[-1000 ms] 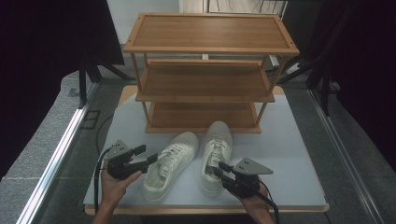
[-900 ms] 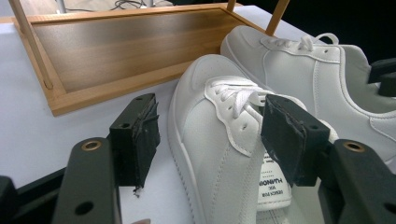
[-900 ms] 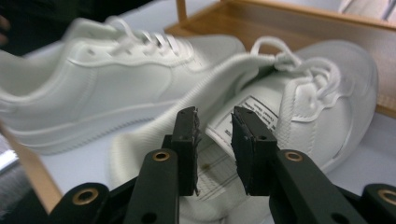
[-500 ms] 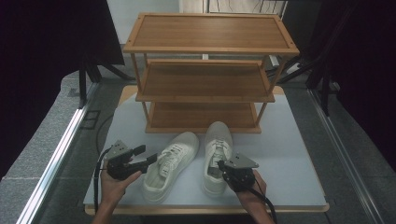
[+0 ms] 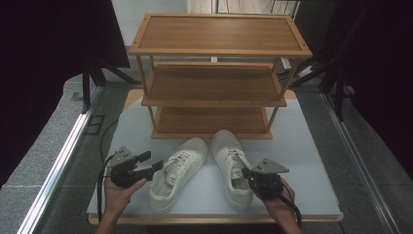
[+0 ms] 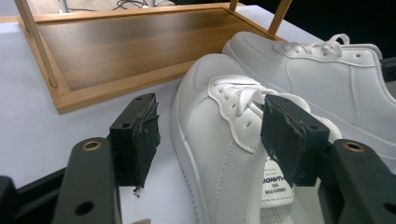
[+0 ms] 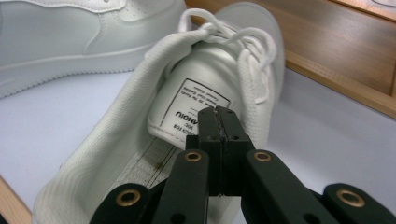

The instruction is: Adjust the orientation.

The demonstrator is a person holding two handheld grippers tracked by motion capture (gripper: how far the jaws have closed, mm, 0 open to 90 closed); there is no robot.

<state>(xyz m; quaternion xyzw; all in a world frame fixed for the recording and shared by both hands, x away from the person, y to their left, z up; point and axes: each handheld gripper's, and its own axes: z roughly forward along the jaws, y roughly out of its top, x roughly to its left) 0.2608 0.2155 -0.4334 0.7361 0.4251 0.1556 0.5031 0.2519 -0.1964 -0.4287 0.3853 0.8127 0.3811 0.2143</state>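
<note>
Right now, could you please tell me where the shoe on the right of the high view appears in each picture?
High view: right shoe, lower middle.
Left gripper view: upper right, the farther shoe.
Right gripper view: centre, opening towards the camera.
Shared landmark: bottom shelf, just behind the toes.

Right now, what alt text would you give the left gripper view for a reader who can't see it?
The left tongs stand open, one jaw on either side of a white sneaker at its laces. A second white sneaker lies beyond it, both on a white table before a wooden rack.
</note>
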